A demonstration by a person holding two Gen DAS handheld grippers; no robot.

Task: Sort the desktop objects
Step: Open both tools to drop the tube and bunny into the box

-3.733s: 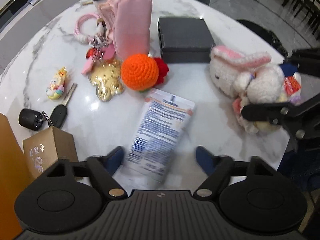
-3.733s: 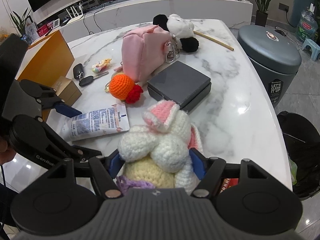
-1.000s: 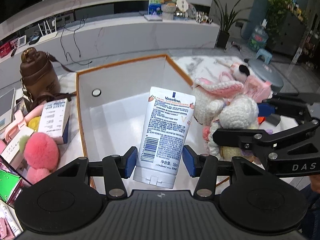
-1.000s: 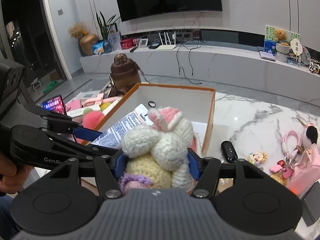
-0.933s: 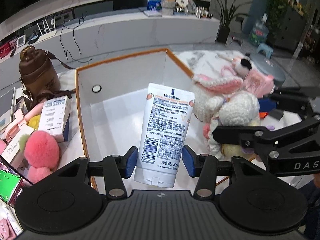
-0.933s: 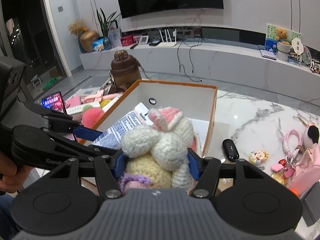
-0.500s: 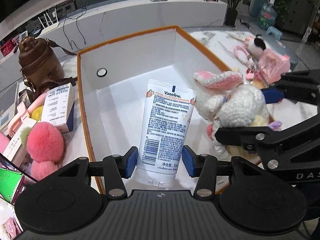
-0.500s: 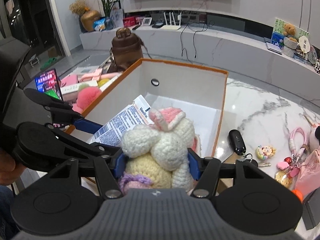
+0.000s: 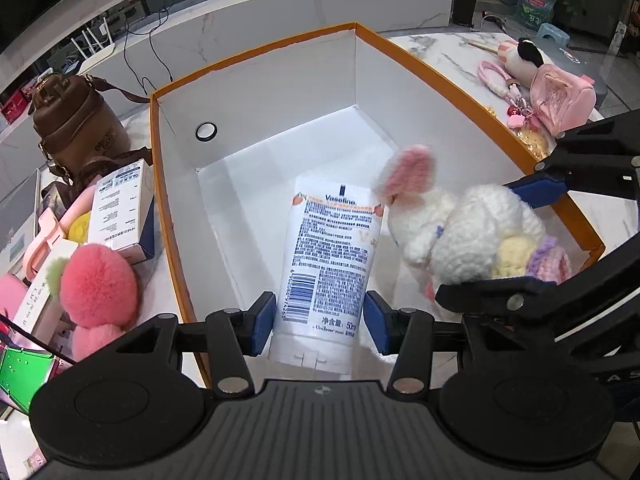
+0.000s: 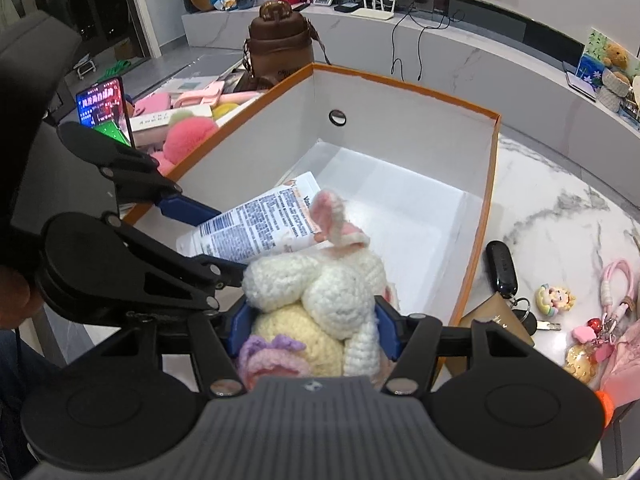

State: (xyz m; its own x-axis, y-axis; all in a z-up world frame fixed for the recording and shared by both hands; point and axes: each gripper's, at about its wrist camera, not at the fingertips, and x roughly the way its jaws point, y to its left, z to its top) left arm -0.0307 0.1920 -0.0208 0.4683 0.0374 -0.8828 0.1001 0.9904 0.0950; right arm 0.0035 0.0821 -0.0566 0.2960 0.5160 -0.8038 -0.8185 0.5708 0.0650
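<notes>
A large open cardboard box with orange rim and white inside point(image 9: 256, 184) stands on the white marble tabletop point(image 10: 560, 216), and both claws hang over it. Outside the box's one long wall lie a fluffy pink pompom point(image 9: 98, 288), a white printed carton point(image 9: 120, 208) and a brown leather bag point(image 9: 76, 120). Beyond the opposite wall the tabletop carries a black car key point(image 10: 502, 266), a small cartoon figurine point(image 10: 556, 298), a pink looped cord with charms point(image 9: 504, 84) and a pink fabric pouch point(image 9: 560, 96).

The left claw point(image 9: 320, 320) is clenched on a white plastic cream tube with blue print point(image 9: 332, 256), its pads on the tube's sides near the cap end. The tube's long axis runs along the claw's fingers, cap toward the camera, crimped end pointing down into the box.

The right claw point(image 10: 308, 328) is clenched on a white crocheted rabbit with pink ears point(image 10: 320, 288), held just beside the tube inside the box rim; one ear point(image 9: 404, 172) touches the tube's far end.
</notes>
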